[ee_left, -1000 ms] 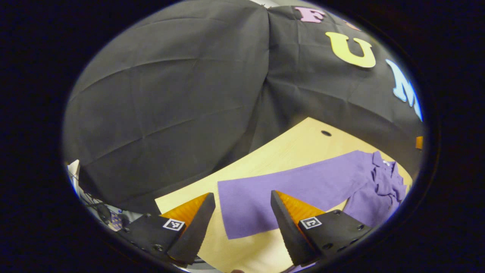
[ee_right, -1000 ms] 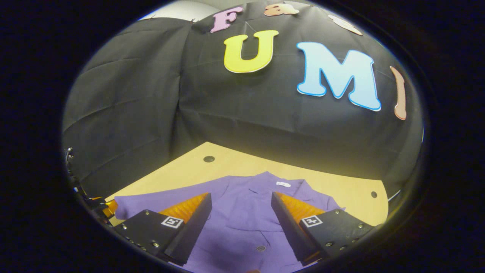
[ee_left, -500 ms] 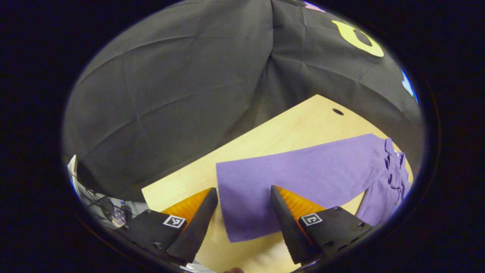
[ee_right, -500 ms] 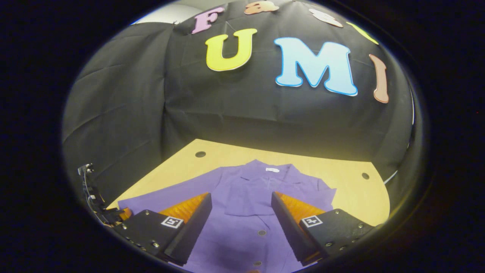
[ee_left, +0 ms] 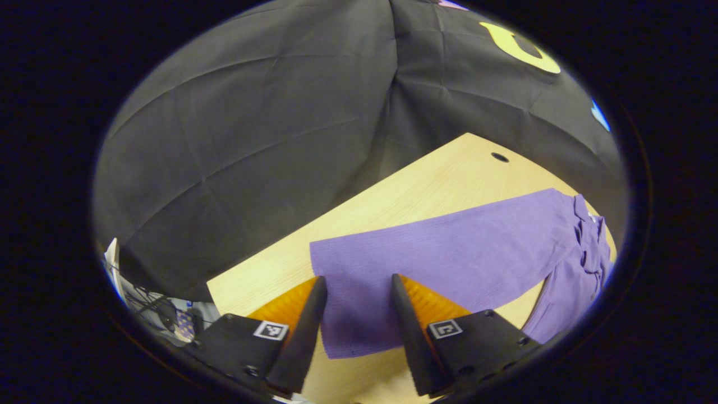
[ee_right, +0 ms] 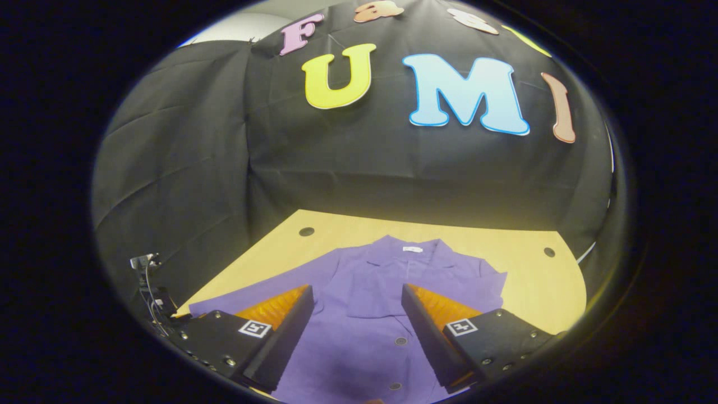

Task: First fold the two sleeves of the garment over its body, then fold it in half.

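The left gripper [ee_left: 354, 292] has its jaws spread apart, straddling the cuff end of the garment's long sleeve [ee_left: 443, 264]. No fabric is pinched between them. The sleeve's end edge runs through the gap, which reads as a line-up for taking the cuff. That sleeve lies flat and stretched out straight toward the left edge of the tabletop [ee_left: 426, 185], with its end close to the near left corner. Lying out like that, it is not folded over the body.

The right gripper [ee_right: 357, 303] also has its jaws spread and holds nothing. It hangs above the middle of the purple garment [ee_right: 364, 336], over the buttoned front, probably waiting or ready to steady the body.

The garment lies spread on the tabletop, front up, with its collar [ee_right: 406, 255] toward the far edge. Its other side ends short, well inside the right edge, and looks drawn in; whether that sleeve is folded over I cannot tell. Cloth this limp will sag once lifted by one end.
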A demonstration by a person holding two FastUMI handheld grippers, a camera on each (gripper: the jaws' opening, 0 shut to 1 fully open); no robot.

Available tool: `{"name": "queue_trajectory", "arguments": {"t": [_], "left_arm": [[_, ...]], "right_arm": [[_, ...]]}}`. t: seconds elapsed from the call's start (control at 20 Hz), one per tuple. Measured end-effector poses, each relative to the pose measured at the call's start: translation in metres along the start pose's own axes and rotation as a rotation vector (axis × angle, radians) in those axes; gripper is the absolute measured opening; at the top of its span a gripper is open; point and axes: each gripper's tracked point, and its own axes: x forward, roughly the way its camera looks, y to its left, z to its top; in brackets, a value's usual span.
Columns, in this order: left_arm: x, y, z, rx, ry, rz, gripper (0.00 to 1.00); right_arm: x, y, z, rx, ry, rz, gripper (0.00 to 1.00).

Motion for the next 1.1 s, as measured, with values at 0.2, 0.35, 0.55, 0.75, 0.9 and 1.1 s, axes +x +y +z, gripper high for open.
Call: {"name": "queue_trajectory", "arguments": {"t": [0.2, 0.35, 0.55, 0.75, 0.9, 1.1], "left_arm": [[0.004, -0.018, -0.001, 0.024, -0.013, -0.024, 0.14], [0.003, -0.019, 0.004, 0.002, -0.023, -0.047, 0.10], [-0.001, -0.020, 0.015, -0.069, -0.032, -0.070, 0.07], [-0.021, -0.036, 0.048, -0.062, -0.106, -0.107, 0.07], [-0.042, -0.074, 0.074, -0.070, -0.146, -0.158, 0.07], [-0.064, -0.131, 0.101, -0.028, -0.197, -0.232, 0.07]], "right_arm": [[-0.005, -0.011, -0.003, 0.005, -0.002, 0.008, 0.97], [-0.010, -0.029, -0.003, 0.011, -0.007, -0.002, 0.97], [-0.020, -0.058, 0.000, 0.014, -0.021, -0.038, 0.97], [-0.033, -0.080, 0.001, 0.000, -0.041, -0.066, 0.97], [-0.042, -0.093, -0.003, 0.007, -0.050, -0.073, 0.97], [-0.053, -0.114, -0.007, 0.012, -0.060, -0.097, 0.97]]}}
